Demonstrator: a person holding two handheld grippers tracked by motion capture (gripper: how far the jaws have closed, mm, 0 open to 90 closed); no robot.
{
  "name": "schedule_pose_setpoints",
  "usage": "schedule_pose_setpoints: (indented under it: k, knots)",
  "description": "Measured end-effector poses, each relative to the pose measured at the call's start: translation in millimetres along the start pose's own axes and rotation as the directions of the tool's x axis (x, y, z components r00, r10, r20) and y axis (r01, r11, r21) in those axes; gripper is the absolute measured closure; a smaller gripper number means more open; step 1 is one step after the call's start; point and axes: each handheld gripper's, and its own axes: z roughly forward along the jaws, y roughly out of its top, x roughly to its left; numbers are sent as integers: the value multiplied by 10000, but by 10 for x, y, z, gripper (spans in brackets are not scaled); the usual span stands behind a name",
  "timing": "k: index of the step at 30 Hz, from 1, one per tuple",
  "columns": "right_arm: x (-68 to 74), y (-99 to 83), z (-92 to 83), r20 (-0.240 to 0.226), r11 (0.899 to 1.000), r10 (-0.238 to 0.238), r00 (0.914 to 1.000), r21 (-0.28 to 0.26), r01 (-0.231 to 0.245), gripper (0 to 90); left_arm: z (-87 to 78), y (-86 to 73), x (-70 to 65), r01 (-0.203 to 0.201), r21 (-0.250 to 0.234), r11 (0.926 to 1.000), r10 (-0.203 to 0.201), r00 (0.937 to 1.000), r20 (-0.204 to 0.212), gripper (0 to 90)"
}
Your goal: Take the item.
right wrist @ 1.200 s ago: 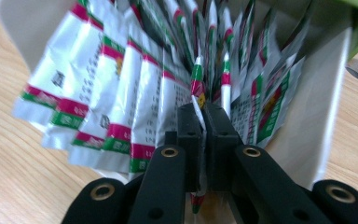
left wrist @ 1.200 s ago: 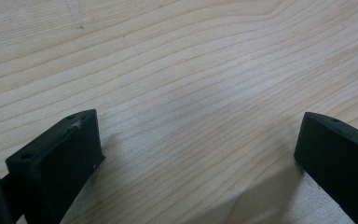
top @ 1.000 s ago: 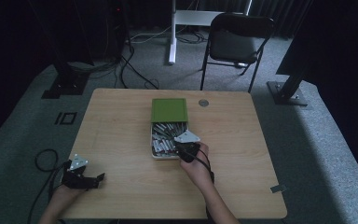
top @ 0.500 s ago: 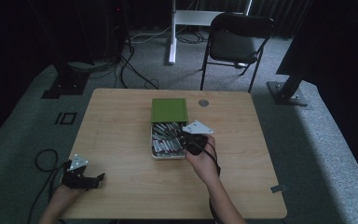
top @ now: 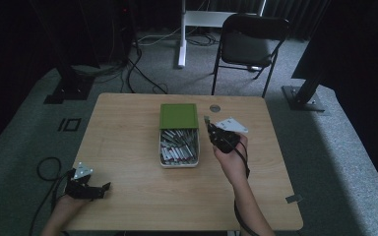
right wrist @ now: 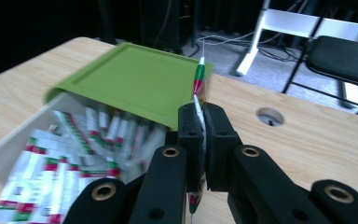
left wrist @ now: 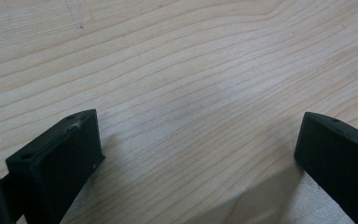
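Observation:
A white box (top: 179, 162) of several red, green and white packets (right wrist: 60, 163) stands mid-table, its green lid (top: 178, 116) resting across the far end. My right gripper (top: 208, 129) hovers just right of the box, shut on one thin packet (right wrist: 198, 81) that sticks up edge-on between the jaws. In the right gripper view the lid (right wrist: 130, 84) lies to the left behind the jaws. My left gripper (top: 103, 188) rests at the table's near left corner, open, with bare wood (left wrist: 191, 107) between its fingers (left wrist: 60, 154).
A round cable hole (top: 215, 107) sits in the table (top: 128, 142) behind the right gripper. A black folding chair (top: 248, 46) and white desk legs (top: 182, 34) stand beyond the far edge. Cables lie on the grey floor at left (top: 44, 169).
My right gripper has lifted out of the box with a packet and moved right and away, off the box's edge. The left gripper has stayed put.

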Motion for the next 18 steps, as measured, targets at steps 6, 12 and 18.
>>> schedule_pose_setpoints:
  k: [6,12,18]
  knots:
    - [-155,-168,82,66,9994,295,9995,203,-297,872,0,0,0,-3,4,10000,3,10000,0,14]
    - [-289,-388,201,32,9950,808,9967,586,-809,872,0,0,-1,14,1,10000,-14,10000,3,14]
    - [-369,-599,338,-6,9906,1055,9944,873,-1051,872,0,0,-1,14,-1,10000,-14,10000,3,14]
